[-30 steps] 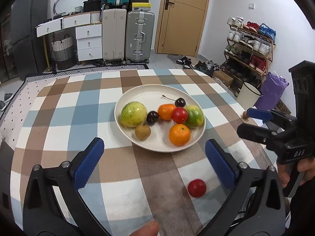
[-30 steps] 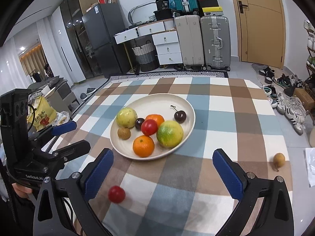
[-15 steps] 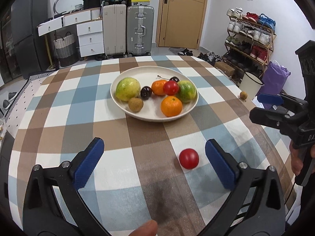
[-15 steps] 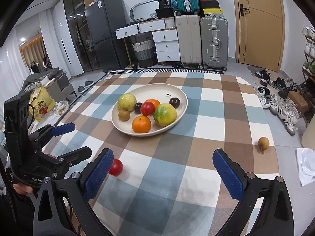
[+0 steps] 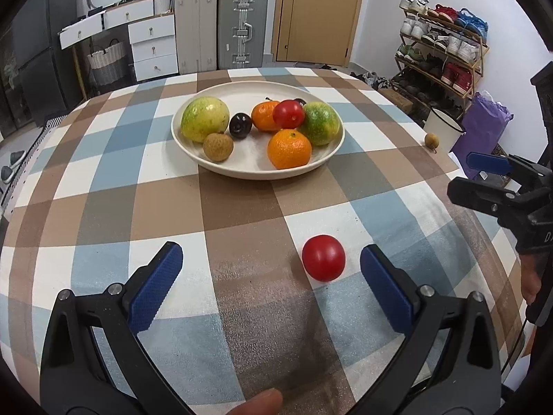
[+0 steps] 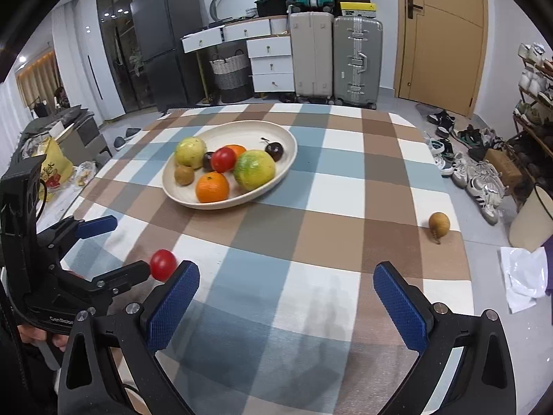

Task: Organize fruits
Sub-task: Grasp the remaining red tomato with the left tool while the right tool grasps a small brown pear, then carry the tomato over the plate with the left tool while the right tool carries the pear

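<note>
Your left tongs (image 5: 270, 265) spread wide, red tomato (image 5: 323, 258) on tabletop (image 5: 242, 207) between tips, nearer right pad; right tongs (image 6: 286, 285) spread, empty.

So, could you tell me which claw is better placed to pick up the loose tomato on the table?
Left. The left claw is open with the tomato just ahead, near its right finger. The right claw is also open, but the tomato lies off to its left; it faces more toward the brown fruit.
</note>
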The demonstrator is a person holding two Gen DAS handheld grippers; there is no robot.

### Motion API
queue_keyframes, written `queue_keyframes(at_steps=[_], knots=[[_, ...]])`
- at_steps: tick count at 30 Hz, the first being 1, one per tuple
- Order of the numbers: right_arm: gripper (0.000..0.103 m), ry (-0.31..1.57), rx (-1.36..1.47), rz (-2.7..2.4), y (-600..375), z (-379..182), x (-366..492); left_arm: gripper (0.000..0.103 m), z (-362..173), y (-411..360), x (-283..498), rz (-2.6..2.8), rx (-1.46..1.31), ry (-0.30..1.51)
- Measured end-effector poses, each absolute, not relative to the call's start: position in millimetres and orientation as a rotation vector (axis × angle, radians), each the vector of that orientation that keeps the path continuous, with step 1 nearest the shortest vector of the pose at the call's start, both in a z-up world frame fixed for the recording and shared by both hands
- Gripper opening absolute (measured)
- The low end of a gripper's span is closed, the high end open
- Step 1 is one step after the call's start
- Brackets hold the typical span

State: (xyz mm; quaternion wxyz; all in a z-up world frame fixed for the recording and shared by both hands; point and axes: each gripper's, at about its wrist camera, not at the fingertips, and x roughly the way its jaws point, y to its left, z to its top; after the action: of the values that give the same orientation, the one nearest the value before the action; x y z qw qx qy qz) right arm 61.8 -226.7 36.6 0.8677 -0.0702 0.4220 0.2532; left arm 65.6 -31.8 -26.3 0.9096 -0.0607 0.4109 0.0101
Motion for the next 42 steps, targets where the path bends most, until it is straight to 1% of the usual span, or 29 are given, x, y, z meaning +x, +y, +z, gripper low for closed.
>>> queue_keyframes(at_steps=[10, 17, 19, 21, 23, 24, 25, 27, 28, 30, 32, 33, 35, 37, 39, 41, 42], knots=[[0.102, 0.938, -0.109, 0.380, -259.5, 16.1, 90.0, 0.102, -41.9, -31.8, 78.4, 0.025, -0.118, 0.905], [0.102, 0.938, -0.071, 0.304, -288.0, 6.1, 112.9, 0.101, -47.3, -30.0, 80.9, 0.018, -0.125, 0.925], [0.101, 0.933, -0.063, 0.286, -293.8, 5.4, 119.0, 0.097, -48.3, -31.2, 82.0, 0.007, -0.123, 0.931], [0.097, 0.930, -0.048, 0.269, -299.9, 4.3, 127.4, 0.092, -49.3, -33.5, 82.7, -0.001, -0.122, 0.936], [0.090, 0.923, -0.033, 0.255, -305.3, 2.2, 137.0, 0.089, -50.5, -36.2, 84.1, -0.006, -0.113, 0.940], [0.088, 0.923, -0.028, 0.249, -307.3, 1.2, 140.9, 0.085, -50.5, -38.2, 85.2, -0.007, -0.098, 0.940], [0.083, 0.921, -0.023, 0.243, -309.0, -0.2, 145.3, 0.082, -50.1, -39.8, 84.1, -0.013, -0.091, 0.938], [0.079, 0.924, -0.015, 0.232, -312.1, -5.3, 155.5, 0.066, -48.9, -44.4, 83.2, -0.033, -0.071, 0.930], [0.076, 0.923, -0.012, 0.224, -313.3, -7.8, 159.8, 0.061, -48.4, -46.2, 82.2, -0.043, -0.064, 0.925], [0.071, 0.927, -0.006, 0.209, -315.2, -12.9, 168.4, 0.039, -47.1, -49.8, 80.6, -0.078, -0.056, 0.917], [0.067, 0.928, 0.008, 0.208, -316.6, -17.1, 175.6, 0.026, -46.0, -52.1, 79.3, -0.113, -0.061, 0.913], [0.065, 0.931, 0.009, 0.203, -316.4, -19.1, 178.7, 0.026, -45.5, -52.6, 79.0, -0.125, -0.064, 0.912], [0.056, 0.939, 0.019, 0.199, -316.7, -21.0, 182.7, 0.026, -44.1, -53.0, 78.0, -0.138, -0.067, 0.905], [0.050, 0.934, 0.032, 0.202, -316.8, -21.1, 187.4, 0.026, -42.4, -51.5, 78.0, -0.137, -0.075, 0.901], [0.047, 0.930, 0.040, 0.196, -317.4, -20.3, 190.0, 0.026, -39.8, -47.1, 78.6, -0.134, -0.093, 0.893], [0.041, 0.935, 0.048, 0.188, -317.6, -21.1, 194.6, 0.026, -37.6, -43.1, 77.4, -0.127, -0.103, 0.887], [0.039, 0.943, 0.049, 0.184, -317.8, -22.2, 196.7, 0.026, -36.8, -40.8, 76.8, -0.119, -0.106, 0.885]])
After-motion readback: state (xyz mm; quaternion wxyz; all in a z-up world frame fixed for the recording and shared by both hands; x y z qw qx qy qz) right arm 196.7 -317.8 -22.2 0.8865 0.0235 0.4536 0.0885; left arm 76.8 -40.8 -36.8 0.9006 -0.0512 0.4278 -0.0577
